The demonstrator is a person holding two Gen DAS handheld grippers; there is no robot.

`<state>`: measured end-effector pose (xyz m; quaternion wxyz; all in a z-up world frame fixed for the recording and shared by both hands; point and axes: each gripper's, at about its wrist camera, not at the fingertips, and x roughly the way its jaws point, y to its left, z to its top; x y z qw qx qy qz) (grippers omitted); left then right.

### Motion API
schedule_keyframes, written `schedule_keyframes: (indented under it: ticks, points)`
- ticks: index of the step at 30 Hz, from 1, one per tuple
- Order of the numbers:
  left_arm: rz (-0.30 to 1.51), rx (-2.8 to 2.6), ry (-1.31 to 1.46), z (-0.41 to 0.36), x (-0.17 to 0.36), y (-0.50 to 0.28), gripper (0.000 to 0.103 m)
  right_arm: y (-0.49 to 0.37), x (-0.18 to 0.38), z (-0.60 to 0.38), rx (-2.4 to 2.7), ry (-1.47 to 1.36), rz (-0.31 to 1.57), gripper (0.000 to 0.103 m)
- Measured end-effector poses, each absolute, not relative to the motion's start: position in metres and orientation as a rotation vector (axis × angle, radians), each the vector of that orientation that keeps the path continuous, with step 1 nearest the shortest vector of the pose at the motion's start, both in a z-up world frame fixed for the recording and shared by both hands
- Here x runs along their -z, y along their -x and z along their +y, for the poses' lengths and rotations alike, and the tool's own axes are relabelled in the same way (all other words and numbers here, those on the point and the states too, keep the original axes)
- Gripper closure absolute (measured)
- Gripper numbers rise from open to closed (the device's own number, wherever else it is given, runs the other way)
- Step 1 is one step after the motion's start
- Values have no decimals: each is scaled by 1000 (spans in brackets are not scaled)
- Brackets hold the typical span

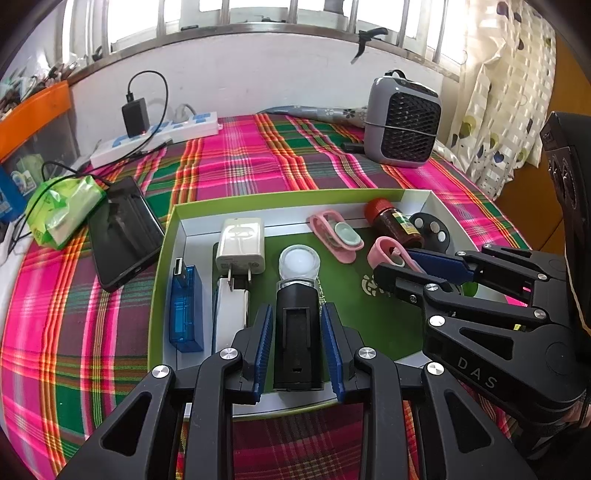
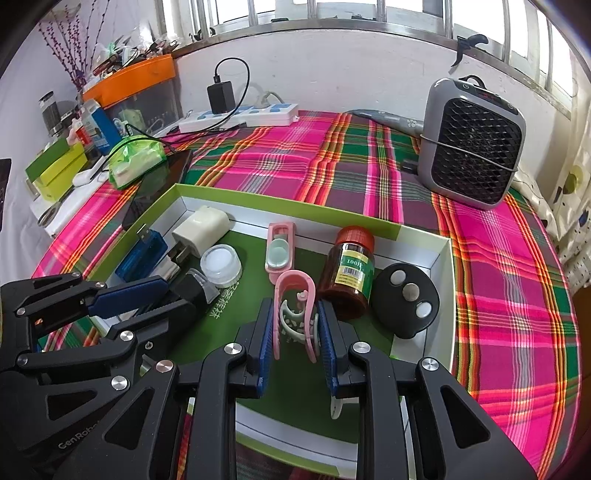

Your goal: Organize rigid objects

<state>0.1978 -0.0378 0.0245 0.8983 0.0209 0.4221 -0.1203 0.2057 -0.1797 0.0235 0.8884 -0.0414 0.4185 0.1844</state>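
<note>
Inside a green-rimmed tray (image 1: 162,258) on a plaid-covered surface (image 1: 258,158), the left gripper (image 1: 297,350) has its jaws clamped on a black torch (image 1: 297,332); the right gripper (image 2: 295,343) grips a pink clip (image 2: 295,295). A brown bottle (image 2: 349,273), black disc (image 2: 406,299) and white charger (image 1: 242,243) crowd close by.

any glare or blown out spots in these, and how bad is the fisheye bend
Left wrist view: the window is blown out to white, the phone screen carries a soft reflection, and the box edges bow outward. Right wrist view: the window panes are overexposed too, the box's far wall curves, and dark vignetting fills the corners. The centre of both is sharp.
</note>
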Motion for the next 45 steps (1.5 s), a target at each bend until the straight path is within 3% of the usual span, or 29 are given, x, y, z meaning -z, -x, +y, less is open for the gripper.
schedule_keyframes:
  ticks: [13, 18, 45]
  points:
    - [870, 243, -39, -37, -27, -196, 77, -206, -24, -180, -378, 70, 870, 77]
    - [866, 242, -39, -37, -30, -193, 77, -203, -25, -181, -377, 61, 867, 64]
    - [797, 142, -49, -31, -51, -119, 77, -129, -47, -193, -262, -4, 809, 64]
